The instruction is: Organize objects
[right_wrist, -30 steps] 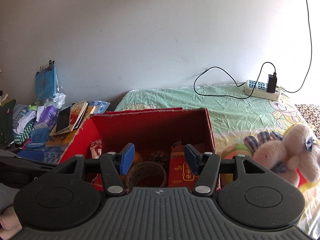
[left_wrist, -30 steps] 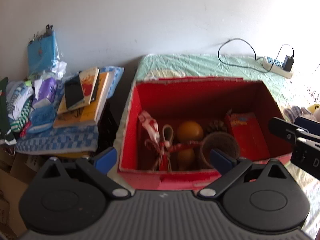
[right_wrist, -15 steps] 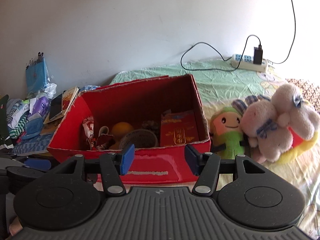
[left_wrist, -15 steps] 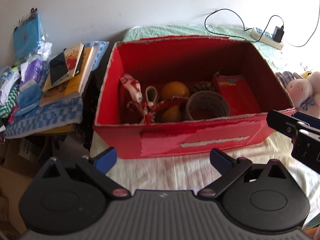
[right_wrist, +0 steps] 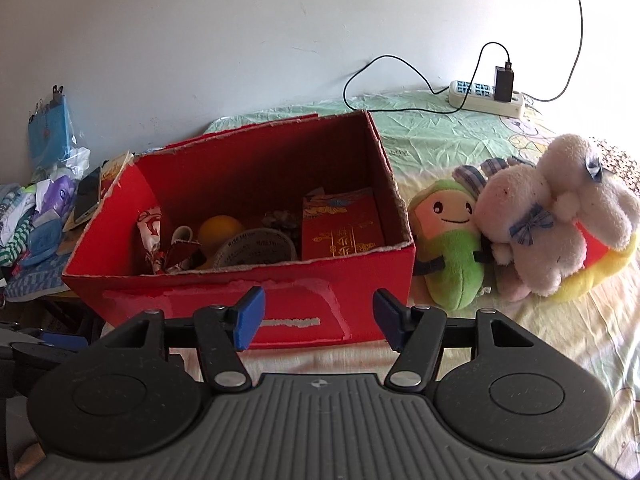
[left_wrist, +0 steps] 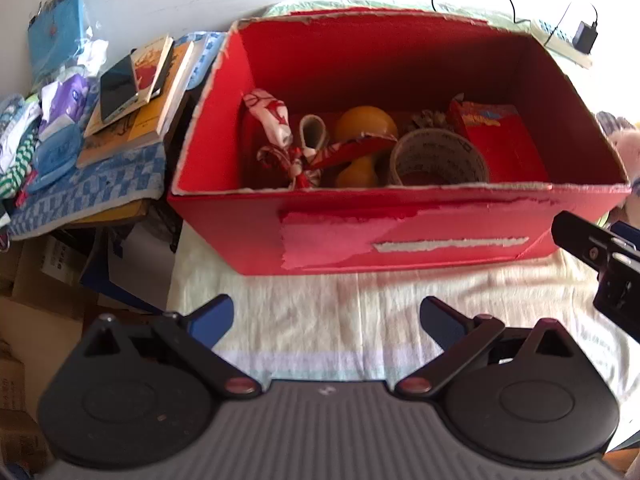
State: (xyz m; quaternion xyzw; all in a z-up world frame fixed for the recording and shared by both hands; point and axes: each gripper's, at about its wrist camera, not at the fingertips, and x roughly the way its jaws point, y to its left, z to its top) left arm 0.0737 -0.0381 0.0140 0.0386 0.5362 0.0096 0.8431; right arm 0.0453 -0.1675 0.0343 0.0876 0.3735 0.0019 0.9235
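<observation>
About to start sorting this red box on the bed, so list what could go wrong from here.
1. The red box has torn, ragged rims; a claw catching an edge may rip it further.
2. Inside, the tape roll, orange ball and ribbon bundle sit crowded, so lifting one could drag another.
3. The plush toys lie close beside the box; the open right claw might knock them when reaching in.

Each hand-held gripper, the left (left_wrist: 326, 322) and the right (right_wrist: 318, 316), has a ribbed grey body between two black round housings. Black angled arms with silver pivot screws carry blue pads (right_wrist: 250, 318) at the tips. A small emblem marks the grey ridge.
</observation>
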